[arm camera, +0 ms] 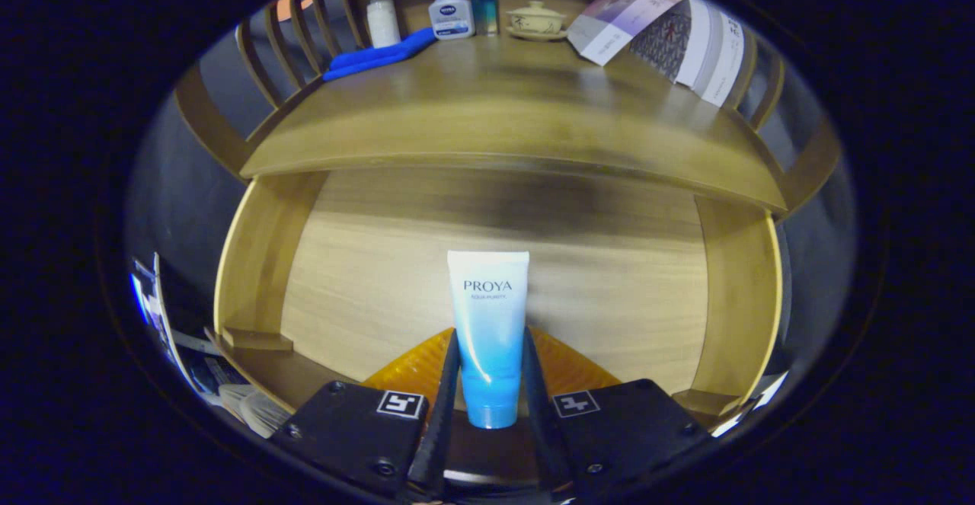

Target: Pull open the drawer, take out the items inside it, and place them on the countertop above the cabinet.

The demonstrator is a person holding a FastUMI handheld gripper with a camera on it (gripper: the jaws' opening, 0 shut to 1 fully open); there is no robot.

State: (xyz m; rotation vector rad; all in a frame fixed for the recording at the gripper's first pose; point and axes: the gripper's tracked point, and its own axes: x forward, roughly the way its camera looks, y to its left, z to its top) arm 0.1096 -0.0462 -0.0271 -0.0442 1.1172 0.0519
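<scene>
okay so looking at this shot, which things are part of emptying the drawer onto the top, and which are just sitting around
Part of the job:
- tube, clamped between the gripper fingers
- open drawer
- countertop

Just lying about, at the back of the countertop:
- pump bottle
- blue cloth
- lidded bowl
- booklets

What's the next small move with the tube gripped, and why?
Probably lift straight up and carry it forward. The gripper has both fingers pressed on the tube, which sits over the open drawer, below the countertop; bare wood there lies nearer than the bottles.
</scene>
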